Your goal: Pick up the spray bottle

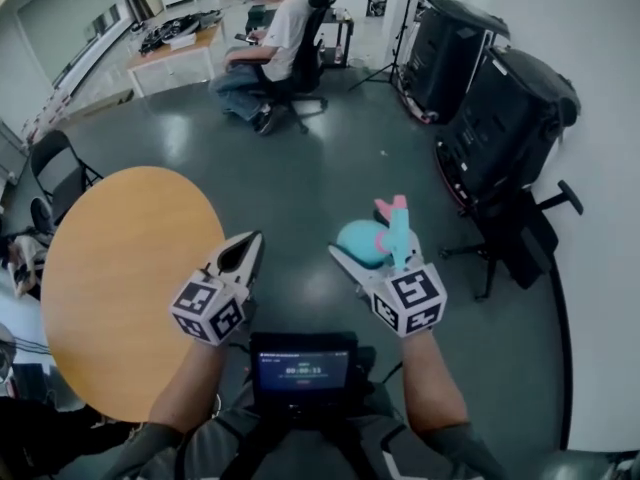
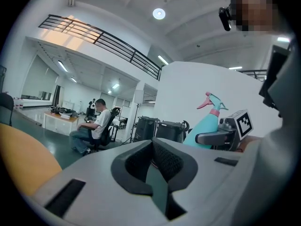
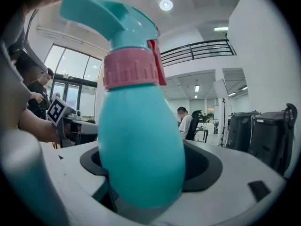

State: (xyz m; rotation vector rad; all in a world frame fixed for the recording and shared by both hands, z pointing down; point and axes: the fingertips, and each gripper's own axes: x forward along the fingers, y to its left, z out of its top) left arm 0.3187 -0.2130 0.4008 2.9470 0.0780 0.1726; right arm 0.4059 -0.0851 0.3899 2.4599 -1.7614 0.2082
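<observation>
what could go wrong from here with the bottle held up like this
The right tongs grip the spray bottle low on its rounded body, so it may slip or tip. It hangs over the floor, not the round table, so a slip likely means a drop. The shut left tongs nearby might knock it.

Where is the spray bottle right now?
Head view, right of centre: the spray bottle is held in the right gripper, right of the round table.

Smooth glossy plastic spray bottle (image 3: 136,140); matt wooden table (image 1: 120,268).
</observation>
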